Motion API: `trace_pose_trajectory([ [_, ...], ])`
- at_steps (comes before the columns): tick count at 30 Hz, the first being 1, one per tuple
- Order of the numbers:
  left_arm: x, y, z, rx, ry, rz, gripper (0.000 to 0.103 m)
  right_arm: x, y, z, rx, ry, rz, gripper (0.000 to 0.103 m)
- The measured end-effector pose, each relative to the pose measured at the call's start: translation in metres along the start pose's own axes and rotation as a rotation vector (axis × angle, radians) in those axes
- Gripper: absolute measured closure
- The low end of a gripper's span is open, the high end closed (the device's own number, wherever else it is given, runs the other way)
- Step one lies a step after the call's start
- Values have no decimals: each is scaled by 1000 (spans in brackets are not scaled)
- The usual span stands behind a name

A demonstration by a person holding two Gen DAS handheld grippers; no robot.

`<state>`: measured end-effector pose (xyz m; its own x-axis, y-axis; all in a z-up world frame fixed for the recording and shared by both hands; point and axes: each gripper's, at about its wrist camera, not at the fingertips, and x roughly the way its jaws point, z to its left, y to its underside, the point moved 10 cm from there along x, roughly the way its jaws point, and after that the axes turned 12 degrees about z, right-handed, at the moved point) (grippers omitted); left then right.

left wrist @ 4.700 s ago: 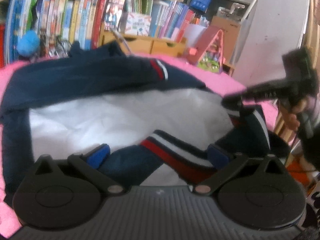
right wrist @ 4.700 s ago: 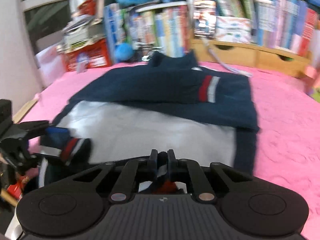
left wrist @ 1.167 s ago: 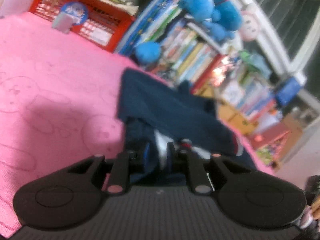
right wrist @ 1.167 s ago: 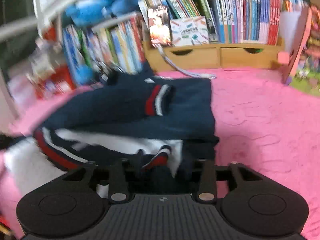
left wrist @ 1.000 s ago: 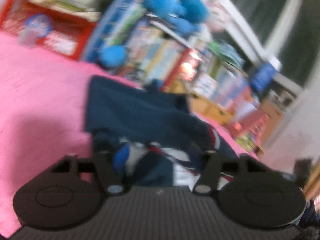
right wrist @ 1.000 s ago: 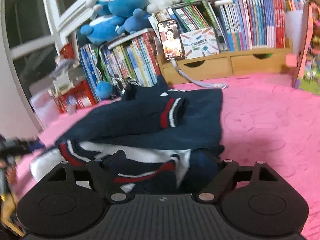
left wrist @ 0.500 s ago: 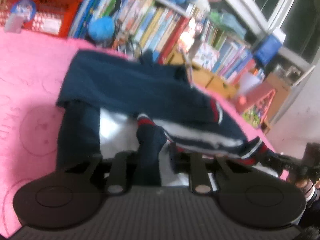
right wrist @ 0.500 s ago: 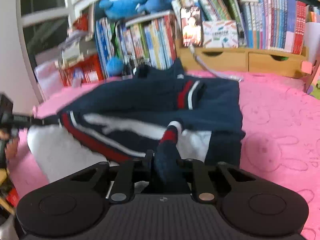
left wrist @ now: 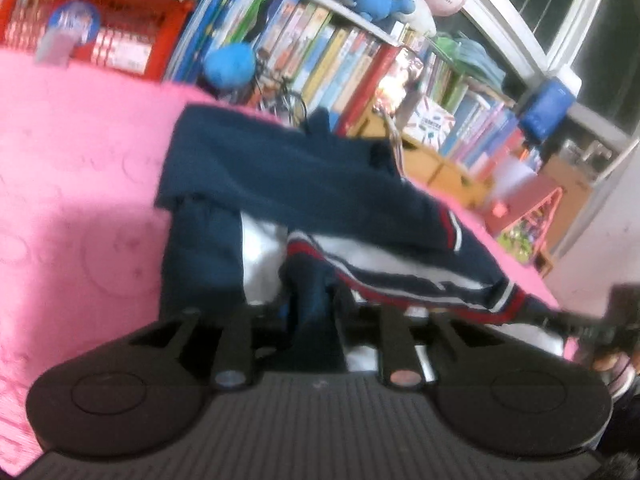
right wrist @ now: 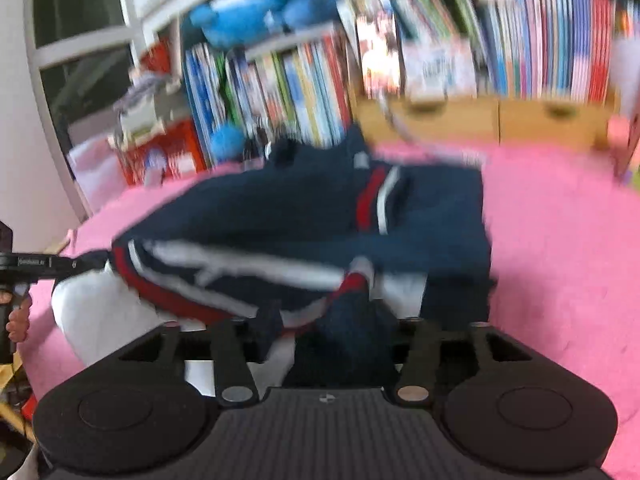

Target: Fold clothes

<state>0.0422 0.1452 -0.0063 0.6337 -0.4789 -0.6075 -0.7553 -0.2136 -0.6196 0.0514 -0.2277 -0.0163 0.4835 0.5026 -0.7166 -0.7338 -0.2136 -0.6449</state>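
A navy jacket [left wrist: 280,176] with a white lining and red-and-white stripes lies on the pink blanket [left wrist: 80,200]. Its striped bottom hem [left wrist: 400,284] is lifted and stretched between both grippers. My left gripper [left wrist: 312,316] is shut on the hem's left end. It also shows at the left edge of the right wrist view as the left gripper [right wrist: 52,266]. My right gripper [right wrist: 332,332] has its jaws parted, and a bunch of the jacket [right wrist: 280,208] still sits between them. The fabric hides its fingertips.
Behind the blanket stand a bookshelf [left wrist: 340,52] with plush toys, wooden drawers [right wrist: 500,116] and a red crate [left wrist: 100,36]. A hand [right wrist: 18,320] holds the left gripper at the blanket's near left edge. Bare blanket [right wrist: 560,240] lies right of the jacket.
Both grippers took hold of the hem about half a second ago and carried it up and forward. The right jaws have since spread wider around the fabric, while the left stays shut.
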Motion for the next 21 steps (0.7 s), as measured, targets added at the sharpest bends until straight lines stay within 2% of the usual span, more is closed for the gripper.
trace_pose_trajectory([
  [1,3,1,2,-17,21,2,55,5,6,-1,4,-23,26,29],
  [2,4,1,0,-17,48,-3,40,7,9,1,-3,-40,23,24],
  [3,6,1,-1,-16,75,-8,35,8,11,3,-11,-50,21,22],
  [4,5,3,-2,-6,70,-13,35,9,12,5,-24,-35,23,23],
  [5,6,4,-4,16,54,-14,37,10,13,7,-37,-21,25,23],
  [7,7,8,-7,47,15,-15,47,13,13,12,-61,14,27,36],
  [8,7,10,-8,57,-6,-14,63,14,13,14,-71,37,25,43],
  [9,7,12,-8,53,-8,-6,71,14,14,16,-77,57,22,54],
  [11,1,14,-11,40,3,-12,80,11,15,19,-64,65,10,68],
  [12,-3,15,-13,41,3,-21,84,7,13,21,-53,68,-3,78],
  [15,-20,8,-25,66,10,-65,90,-12,0,29,-60,74,-67,87],
  [19,-21,-36,-35,129,-30,-135,92,-42,-33,43,-119,79,-173,88],
  [21,-22,-58,-39,161,-50,-171,92,-53,-55,47,-159,115,-230,88],
])
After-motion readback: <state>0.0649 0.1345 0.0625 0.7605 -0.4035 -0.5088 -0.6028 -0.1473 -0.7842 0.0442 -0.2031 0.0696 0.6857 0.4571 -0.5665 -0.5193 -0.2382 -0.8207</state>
